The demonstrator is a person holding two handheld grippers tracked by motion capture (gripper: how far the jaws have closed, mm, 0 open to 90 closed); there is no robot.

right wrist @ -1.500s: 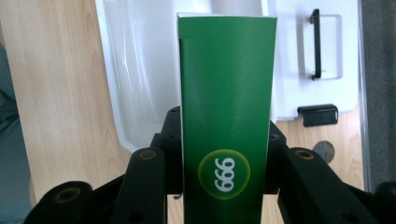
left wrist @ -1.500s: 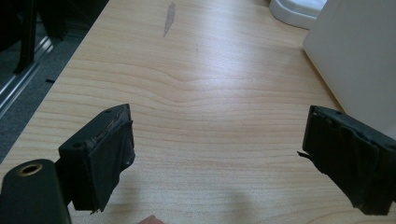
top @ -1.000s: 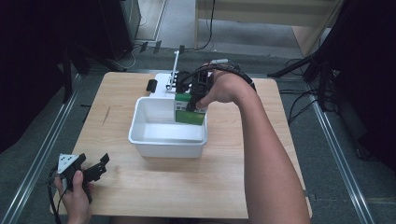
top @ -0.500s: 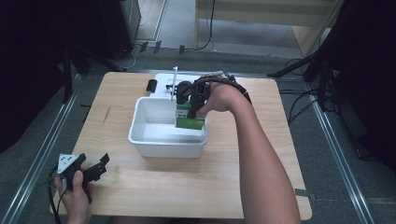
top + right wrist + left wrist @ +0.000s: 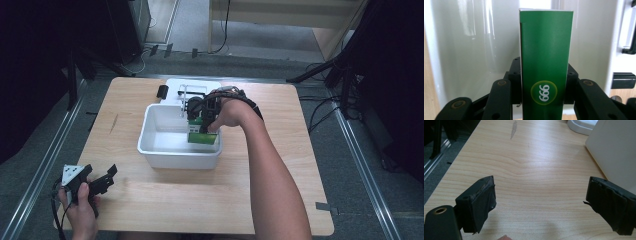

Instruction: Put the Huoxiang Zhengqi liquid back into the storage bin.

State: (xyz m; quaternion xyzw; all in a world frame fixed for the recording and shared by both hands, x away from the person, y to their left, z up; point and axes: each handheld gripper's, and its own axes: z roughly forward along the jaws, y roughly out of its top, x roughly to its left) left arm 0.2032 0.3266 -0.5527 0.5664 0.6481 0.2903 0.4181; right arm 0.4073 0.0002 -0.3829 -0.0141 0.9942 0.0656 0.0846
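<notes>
a light wooden table takes up the middle of the frame, its grain bare along the lower edge. a white tub sits directly on it at the centre, with a white tray just behind it and a small black block at that tray's left.

A light wooden table stands on grey floor, dark equipment and cables around it.

A small black object and a white tray were seen at the table's upper centre.
</notes>
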